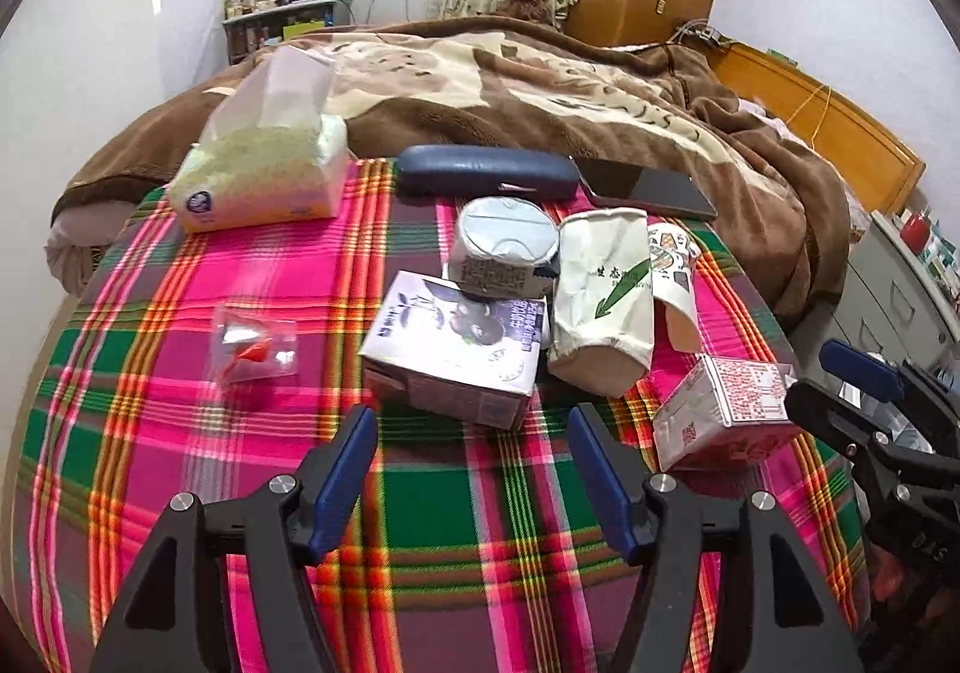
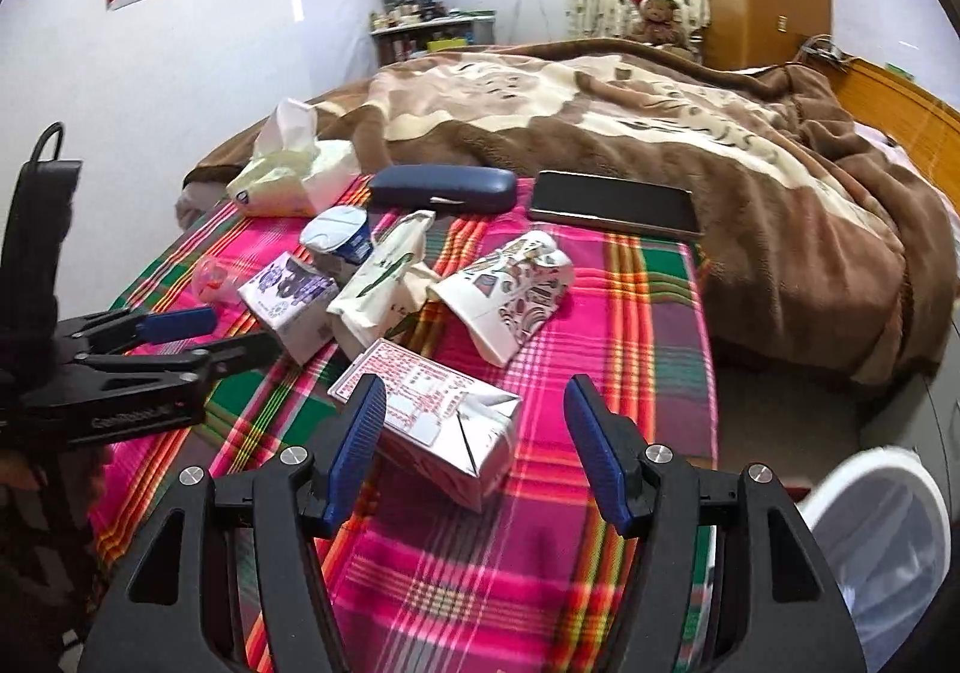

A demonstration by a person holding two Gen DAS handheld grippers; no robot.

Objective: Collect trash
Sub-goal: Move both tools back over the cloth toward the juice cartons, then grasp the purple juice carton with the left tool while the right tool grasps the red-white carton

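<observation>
Trash lies on a plaid tablecloth (image 1: 180,433). A purple-and-white carton (image 1: 456,349) lies just beyond my open, empty left gripper (image 1: 471,433). Behind it stand a foil-lidded yogurt cup (image 1: 504,247), a crumpled paper bag with a green arrow (image 1: 600,301) and a crushed patterned paper cup (image 1: 675,277). A clear plastic wrapper with red inside (image 1: 255,349) lies to the left. A red-and-white carton (image 2: 432,421) lies between the fingers of my open right gripper (image 2: 474,415), not gripped; it also shows in the left wrist view (image 1: 726,409).
A tissue pack (image 1: 264,175), a dark blue glasses case (image 1: 486,175) and a black phone (image 1: 648,187) sit along the far edge. A bed with a brown blanket (image 2: 660,132) lies behind. A white lined bin (image 2: 882,541) stands low right of the table.
</observation>
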